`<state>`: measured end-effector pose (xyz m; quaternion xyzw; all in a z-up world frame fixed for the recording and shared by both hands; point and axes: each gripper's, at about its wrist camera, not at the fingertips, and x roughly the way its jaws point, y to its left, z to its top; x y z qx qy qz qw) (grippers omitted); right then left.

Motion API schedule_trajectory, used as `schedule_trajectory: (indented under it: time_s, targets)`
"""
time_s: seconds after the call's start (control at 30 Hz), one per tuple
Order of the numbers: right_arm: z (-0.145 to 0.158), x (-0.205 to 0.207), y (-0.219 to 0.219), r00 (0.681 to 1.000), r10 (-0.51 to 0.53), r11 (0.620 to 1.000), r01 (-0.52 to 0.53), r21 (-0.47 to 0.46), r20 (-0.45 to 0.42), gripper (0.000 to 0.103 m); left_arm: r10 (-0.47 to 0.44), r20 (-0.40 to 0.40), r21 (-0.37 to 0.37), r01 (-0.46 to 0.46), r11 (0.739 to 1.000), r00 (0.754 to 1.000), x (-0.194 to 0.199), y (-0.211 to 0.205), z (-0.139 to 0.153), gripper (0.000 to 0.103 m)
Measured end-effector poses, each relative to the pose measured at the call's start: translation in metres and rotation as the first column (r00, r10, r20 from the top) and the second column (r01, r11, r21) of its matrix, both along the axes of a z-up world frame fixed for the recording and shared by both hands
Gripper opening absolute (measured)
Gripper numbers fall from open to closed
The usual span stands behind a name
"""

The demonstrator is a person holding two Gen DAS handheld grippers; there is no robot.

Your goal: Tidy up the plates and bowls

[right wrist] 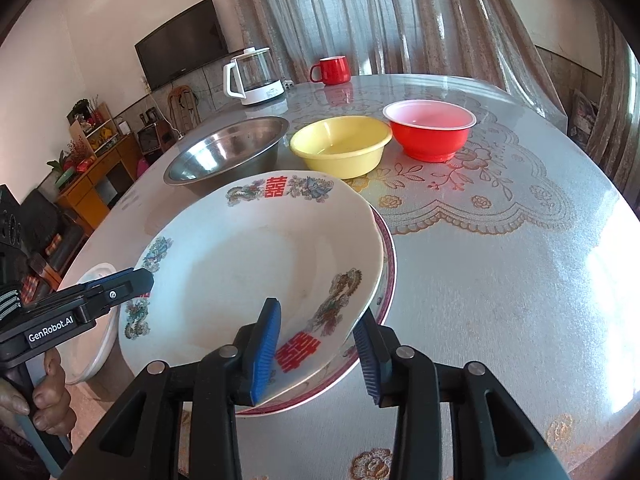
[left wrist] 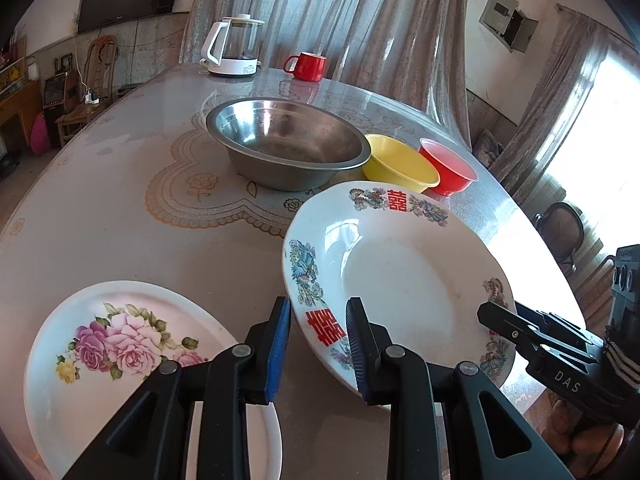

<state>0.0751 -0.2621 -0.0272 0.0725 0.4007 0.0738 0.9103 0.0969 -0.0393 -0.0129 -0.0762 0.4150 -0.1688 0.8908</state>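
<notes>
While the table (right wrist: 500, 280) spreads beyond both tongs, the double-happiness plate (right wrist: 248, 264) tilts between them over a red-rimmed plate (right wrist: 390, 276); left gripper (left wrist: 318, 344) and right gripper (right wrist: 320, 354) each straddle its rim, whether gripping I cannot tell.

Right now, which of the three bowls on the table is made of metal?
The steel bowl, the widest one. It is grey and shiny, while the yellow bowl and the red bowl beside it look like plastic.
</notes>
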Motion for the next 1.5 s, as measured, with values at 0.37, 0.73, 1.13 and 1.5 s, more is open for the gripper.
schedule_trajectory:
  time_s: [0.37,0.73,1.13,1.5]
  targets:
    - [0.004,-0.008,-0.003,0.999,-0.031,0.999,0.032,-0.027,0.020,0.037,-0.021,0.032,0.010,0.020,1.000,0.999,-0.007,-0.005,0.007,0.029]
    - [0.005,-0.009,-0.009,0.998,-0.046,0.999,0.047,-0.009,0.032,0.035,-0.039,0.042,0.001,0.039,0.999,0.998,-0.007,-0.008,0.009,0.030]
    - [0.000,-0.015,-0.007,0.998,-0.048,0.998,0.050,-0.036,0.045,0.033,-0.073,0.028,0.007,0.073,0.997,0.997,-0.009,-0.024,0.007,0.030]
    - [0.005,-0.022,-0.008,0.996,-0.056,0.997,0.059,-0.044,0.068,0.033,-0.011,0.043,-0.001,0.011,1.000,0.999,-0.011,-0.015,0.015,0.031]
